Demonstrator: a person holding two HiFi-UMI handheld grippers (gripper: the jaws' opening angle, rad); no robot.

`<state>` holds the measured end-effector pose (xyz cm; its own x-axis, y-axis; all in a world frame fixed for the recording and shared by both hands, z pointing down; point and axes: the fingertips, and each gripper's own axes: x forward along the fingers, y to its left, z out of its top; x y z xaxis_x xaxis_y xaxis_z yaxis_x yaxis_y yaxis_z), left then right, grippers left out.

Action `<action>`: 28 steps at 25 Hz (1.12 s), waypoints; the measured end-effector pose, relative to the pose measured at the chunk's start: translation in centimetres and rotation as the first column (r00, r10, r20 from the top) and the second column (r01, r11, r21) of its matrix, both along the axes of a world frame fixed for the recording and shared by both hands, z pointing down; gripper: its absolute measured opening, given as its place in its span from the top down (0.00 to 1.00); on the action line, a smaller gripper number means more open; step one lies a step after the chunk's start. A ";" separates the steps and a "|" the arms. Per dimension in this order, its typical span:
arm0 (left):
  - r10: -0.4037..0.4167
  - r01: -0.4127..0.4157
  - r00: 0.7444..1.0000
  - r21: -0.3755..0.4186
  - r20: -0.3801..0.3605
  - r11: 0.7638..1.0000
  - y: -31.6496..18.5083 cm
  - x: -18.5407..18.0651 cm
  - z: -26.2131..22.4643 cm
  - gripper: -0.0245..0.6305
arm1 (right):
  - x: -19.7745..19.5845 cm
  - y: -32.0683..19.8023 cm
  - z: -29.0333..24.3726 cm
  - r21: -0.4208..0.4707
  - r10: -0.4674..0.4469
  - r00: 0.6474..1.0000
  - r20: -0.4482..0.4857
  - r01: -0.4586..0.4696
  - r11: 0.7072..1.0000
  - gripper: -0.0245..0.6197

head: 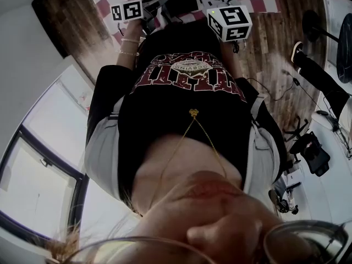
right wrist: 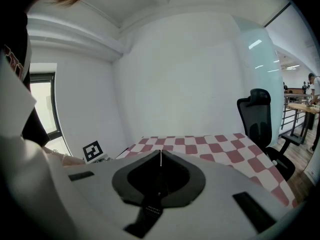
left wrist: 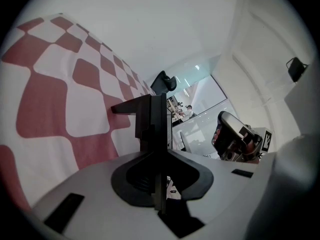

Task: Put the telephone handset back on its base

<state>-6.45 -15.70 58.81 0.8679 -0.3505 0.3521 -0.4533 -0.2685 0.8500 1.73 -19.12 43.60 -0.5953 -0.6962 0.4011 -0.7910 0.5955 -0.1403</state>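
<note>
Neither the telephone handset nor its base appeared in any view, so their location could not be established. Left gripper (left wrist: 154, 104): jaws lay flat against each other, no gap seen, nothing between them. Right gripper (right wrist: 160, 155): jaws met at a thin seam, likewise empty. Both were held out ahead of the person's black shirt (head: 187, 109), pointing over the red-and-white checked tablecloth (right wrist: 200, 146), with an office chair (right wrist: 257, 119) beside it. The head view showed the torso and floor rather than the table top. Judgement: the step in hand was finding the handset, and the task proper had not begun. To do it well: bring the table top into view, locate handset and base, and spread one gripper's jaws before approaching. Take the handset across its narrow middle so it hangs level, then line both ends up with the cradle before lowering. Risk: a grip near one end would probably let it tip.
</note>
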 end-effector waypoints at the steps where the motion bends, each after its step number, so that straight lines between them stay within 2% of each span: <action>1: 0.003 -0.003 1.000 0.009 0.003 1.000 0.0 0.0 0.0 0.84 | -0.1 0.0 0.0 0.000 -0.002 1.000 -0.001 0.002 1.000 0.93; 12: 0.017 -0.017 0.999 -0.001 -0.034 1.000 -0.1 0.0 0.1 0.84 | -0.7 -0.3 0.2 -0.010 -0.017 1.000 -0.003 0.017 1.000 0.93; 17: 0.045 -0.045 0.997 -0.007 0.057 0.999 -0.1 0.1 0.0 0.84 | -0.9 -0.4 0.2 -0.012 -0.023 1.000 -0.004 0.023 1.000 0.93; 22: 0.083 -0.086 0.984 0.012 0.156 0.996 -0.1 0.1 0.0 0.83 | -1.0 -0.6 0.3 -0.014 -0.025 1.000 -0.004 0.025 1.000 0.93; 28: 0.107 -0.114 0.971 0.024 0.213 0.993 -0.2 0.1 -0.2 0.81 | -1.2 -0.8 0.3 -0.017 -0.025 1.000 -0.005 0.025 1.000 0.93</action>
<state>-6.39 -15.93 58.66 0.8094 -0.2723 0.5202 -0.5870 -0.3552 0.7275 0.55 -19.90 43.85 -0.6103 -0.6744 0.4157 -0.7767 0.6127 -0.1463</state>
